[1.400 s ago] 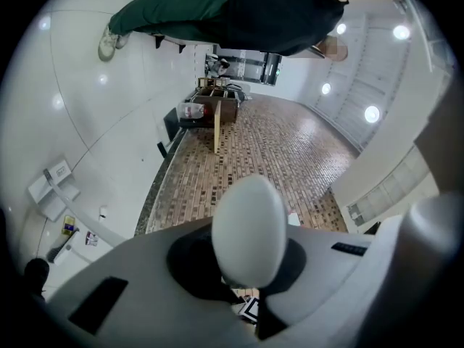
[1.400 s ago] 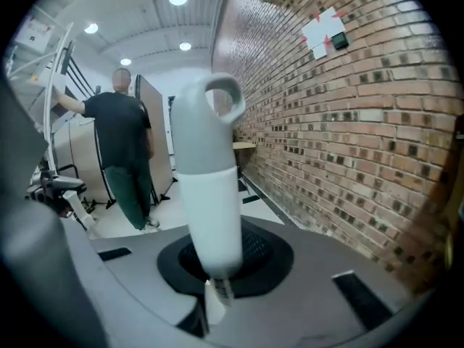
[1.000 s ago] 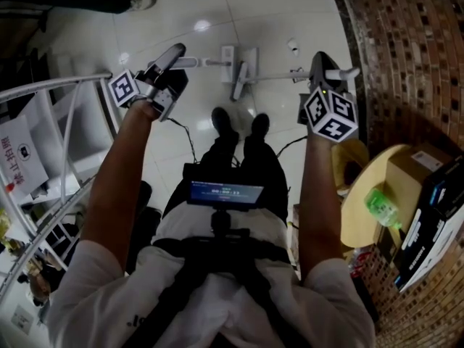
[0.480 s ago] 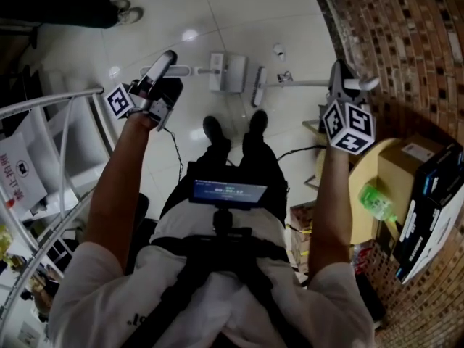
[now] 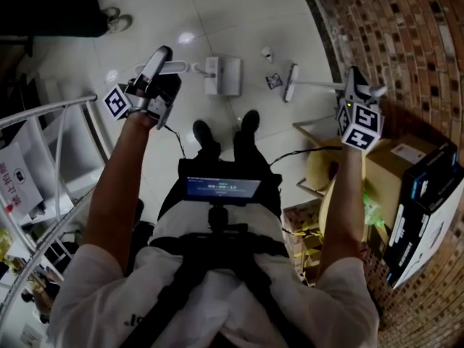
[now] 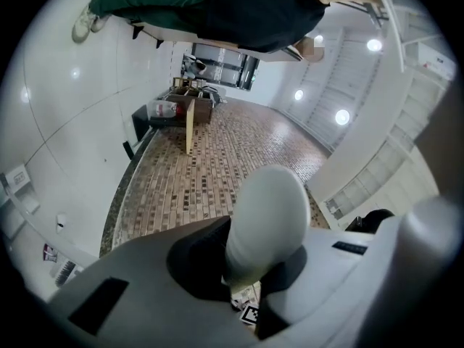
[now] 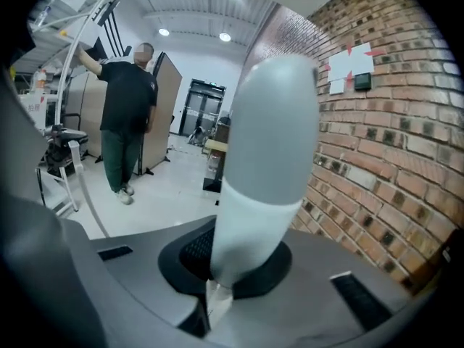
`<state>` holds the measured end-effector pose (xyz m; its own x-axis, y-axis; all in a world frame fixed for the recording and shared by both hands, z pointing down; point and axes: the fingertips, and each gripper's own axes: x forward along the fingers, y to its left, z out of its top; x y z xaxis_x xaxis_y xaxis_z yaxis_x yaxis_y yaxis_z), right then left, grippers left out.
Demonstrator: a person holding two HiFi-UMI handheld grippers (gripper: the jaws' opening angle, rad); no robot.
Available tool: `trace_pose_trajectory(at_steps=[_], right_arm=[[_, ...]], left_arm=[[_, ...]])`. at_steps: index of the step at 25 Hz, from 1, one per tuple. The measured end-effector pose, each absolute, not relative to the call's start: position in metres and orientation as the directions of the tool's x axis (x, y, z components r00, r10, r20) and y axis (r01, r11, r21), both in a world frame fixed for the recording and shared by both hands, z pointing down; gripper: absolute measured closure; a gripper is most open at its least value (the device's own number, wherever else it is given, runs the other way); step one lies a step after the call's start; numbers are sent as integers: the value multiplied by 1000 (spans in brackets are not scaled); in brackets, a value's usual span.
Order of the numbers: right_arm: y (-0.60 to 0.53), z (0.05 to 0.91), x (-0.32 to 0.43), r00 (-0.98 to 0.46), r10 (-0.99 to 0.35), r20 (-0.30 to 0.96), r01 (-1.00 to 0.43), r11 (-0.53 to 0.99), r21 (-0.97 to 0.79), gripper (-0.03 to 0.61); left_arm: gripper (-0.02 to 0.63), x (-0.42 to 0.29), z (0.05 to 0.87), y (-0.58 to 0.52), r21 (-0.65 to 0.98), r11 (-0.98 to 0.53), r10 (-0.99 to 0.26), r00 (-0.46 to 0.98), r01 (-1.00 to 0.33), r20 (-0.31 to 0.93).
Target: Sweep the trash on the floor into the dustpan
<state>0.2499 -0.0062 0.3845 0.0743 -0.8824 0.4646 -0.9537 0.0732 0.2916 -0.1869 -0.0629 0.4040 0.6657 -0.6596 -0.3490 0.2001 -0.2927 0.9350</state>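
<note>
**Both grippers clamped, dustpan and broom over white tile**

The floor point(image 5: 239, 20) is glossy white tile with ceiling lights mirrored in it. A brick wall point(image 5: 406, 42) runs along the right, with boxes point(image 5: 413, 194) stacked at its foot. A metal rack point(image 5: 51, 122) stands at the left. In the right gripper view a bystander point(image 7: 127, 100) in green trousers stands far off, back turned.

The dustpan point(image 5: 223, 75) sits on the tile just beyond the person's shoes point(image 5: 249, 122). The broom point(image 5: 291, 83) has its head on the floor to the right of it. Trash point(image 5: 274, 81) lies between the two, close to the broom head, and a paler scrap point(image 5: 267, 52) lies a little farther away.

Both arms reach forward and are spread wide. The left gripper point(image 5: 154, 77) is up at the far left, its jaws closed tight round the rounded white dustpan handle point(image 6: 264, 216). The right gripper point(image 5: 355, 89) is near the wall, its marker cube facing up. Its jaws pinch the broom handle point(image 7: 264, 158), grey at the top and white below.
</note>
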Motion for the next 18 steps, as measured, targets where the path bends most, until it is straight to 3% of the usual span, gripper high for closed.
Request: trace_pose_trajectory(at_steps=[5, 11, 18], right_arm=[[-17, 415, 277, 83, -850, 521, -941, 104, 321, 569], [-13, 475, 241, 17, -795, 606, -940, 194, 281, 569], [-19, 478, 261, 84, -839, 537, -995, -45, 87, 565]], left_arm=[[604, -135, 417, -65, 955, -235, -635, 716, 180, -291], [604, -107, 449, -61, 980, -153, -666, 719, 130, -200], [606, -105, 452, -59, 986, -122, -656, 736, 114, -166]])
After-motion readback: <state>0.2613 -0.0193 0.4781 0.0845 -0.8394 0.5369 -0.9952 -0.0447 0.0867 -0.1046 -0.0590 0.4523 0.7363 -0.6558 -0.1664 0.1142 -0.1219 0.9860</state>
